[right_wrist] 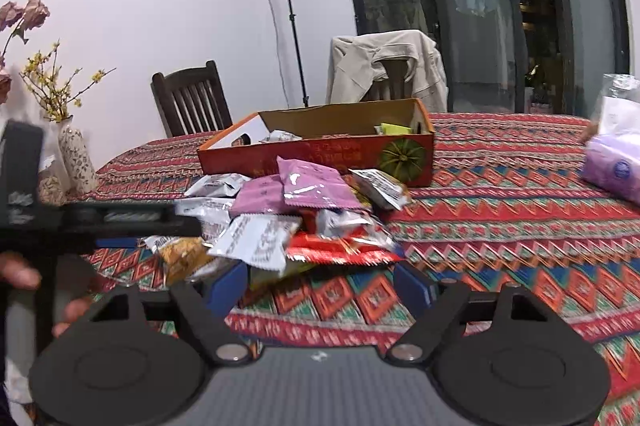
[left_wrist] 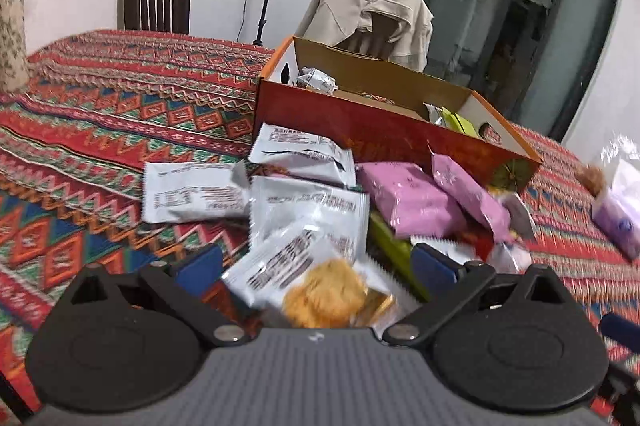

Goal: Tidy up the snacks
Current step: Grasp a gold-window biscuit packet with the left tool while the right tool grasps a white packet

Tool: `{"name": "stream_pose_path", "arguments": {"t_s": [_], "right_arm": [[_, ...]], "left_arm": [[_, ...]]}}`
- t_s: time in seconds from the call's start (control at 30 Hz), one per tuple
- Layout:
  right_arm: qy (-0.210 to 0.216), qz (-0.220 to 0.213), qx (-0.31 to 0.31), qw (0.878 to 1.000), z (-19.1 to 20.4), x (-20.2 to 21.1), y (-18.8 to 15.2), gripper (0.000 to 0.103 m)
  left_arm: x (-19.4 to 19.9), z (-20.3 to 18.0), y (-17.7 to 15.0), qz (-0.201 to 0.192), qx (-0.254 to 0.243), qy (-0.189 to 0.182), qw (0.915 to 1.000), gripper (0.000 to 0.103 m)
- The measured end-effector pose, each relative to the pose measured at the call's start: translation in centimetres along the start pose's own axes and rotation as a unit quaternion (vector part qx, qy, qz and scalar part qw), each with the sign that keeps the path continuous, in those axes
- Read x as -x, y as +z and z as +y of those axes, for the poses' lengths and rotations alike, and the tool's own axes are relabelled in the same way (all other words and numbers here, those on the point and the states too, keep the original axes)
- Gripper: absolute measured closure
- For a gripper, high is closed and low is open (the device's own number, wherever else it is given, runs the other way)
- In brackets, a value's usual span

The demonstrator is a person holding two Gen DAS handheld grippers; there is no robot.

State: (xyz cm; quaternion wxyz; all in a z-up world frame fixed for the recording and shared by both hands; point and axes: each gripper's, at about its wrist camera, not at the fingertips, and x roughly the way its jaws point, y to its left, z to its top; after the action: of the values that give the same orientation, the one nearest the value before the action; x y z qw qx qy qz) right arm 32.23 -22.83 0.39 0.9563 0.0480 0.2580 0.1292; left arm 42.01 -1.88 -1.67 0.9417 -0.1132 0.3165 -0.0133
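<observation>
Orange cardboard box = landmark, open-topped, few packets inside. Loose pile of silver, pink, red foil snack packets heaped just in front of box, ready for sorting. Left gripper wide apart, straddling silver cracker packet, no pinch yet. Right gripper jaws apart, empty, near pile's edge.

the tablecloth is woven cloth with a matt, patterned weave, and the box on it is cardboard, printed outside and raw brown within. the pink packets and white packets are glossy, crinkled plastic film. the left gripper has matt black plastic arms, blue pads and shiny metal pivots.
</observation>
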Motion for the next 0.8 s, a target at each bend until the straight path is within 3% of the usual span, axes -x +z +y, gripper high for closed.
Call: {"name": "stream_pose_path", "arguments": {"t_s": [0.1, 0.17, 0.23, 0.4, 0.53, 0.6, 0.63, 0.77, 0.8], "right_arm": [[0.011, 0.006, 0.004, 1.0, 0.6, -1.7, 0.7, 0.028], [0.014, 0.009, 0.011, 1.0, 1.2, -2.9, 1.3, 0.038], [0.02, 0.012, 0.013, 1.0, 1.6, -4.3, 1.8, 0.039], [0.026, 0.029, 0.037, 0.999, 3.9, -8.3, 2.7, 0.039], [-0.005, 0.044, 0.071, 0.996, 5.4, -10.9, 2.0, 0.038], [-0.017, 0.042, 0.085, 0.995, 5.8, -10.9, 1.4, 0.041], [-0.024, 0.039, 0.089, 0.995, 5.8, -10.8, 1.3, 0.049], [-0.013, 0.033, 0.067, 0.997, 5.0, -9.2, 1.2, 0.055], [-0.014, 0.031, 0.067, 0.997, 4.8, -8.7, 1.3, 0.055]], "left_arm": [[-0.6, 0.3, -0.6, 0.005, -0.008, -0.005, 0.9999, 0.022], [-0.3, 1.1, -1.3, 0.014, -0.017, -0.021, 0.9995, 0.028], [0.3, 2.1, -1.7, 0.01, -0.02, -0.028, 0.9993, 0.03], [1.7, 3.8, -1.7, 0.017, -0.038, -0.044, 0.9982, 0.028], [2.5, 4.1, -2.1, 0.016, -0.066, -0.035, 0.9971, 0.018], [2.7, 4.5, -2.2, 0.023, -0.068, -0.035, 0.9968, 0.018], [2.8, 4.6, -2.3, 0.026, -0.066, -0.034, 0.9969, 0.018], [3.8, 4.6, -3.2, 0.029, -0.072, -0.04, 0.9962, 0.019], [4.1, 4.6, -3.5, 0.028, -0.075, -0.038, 0.9961, 0.025]]}}
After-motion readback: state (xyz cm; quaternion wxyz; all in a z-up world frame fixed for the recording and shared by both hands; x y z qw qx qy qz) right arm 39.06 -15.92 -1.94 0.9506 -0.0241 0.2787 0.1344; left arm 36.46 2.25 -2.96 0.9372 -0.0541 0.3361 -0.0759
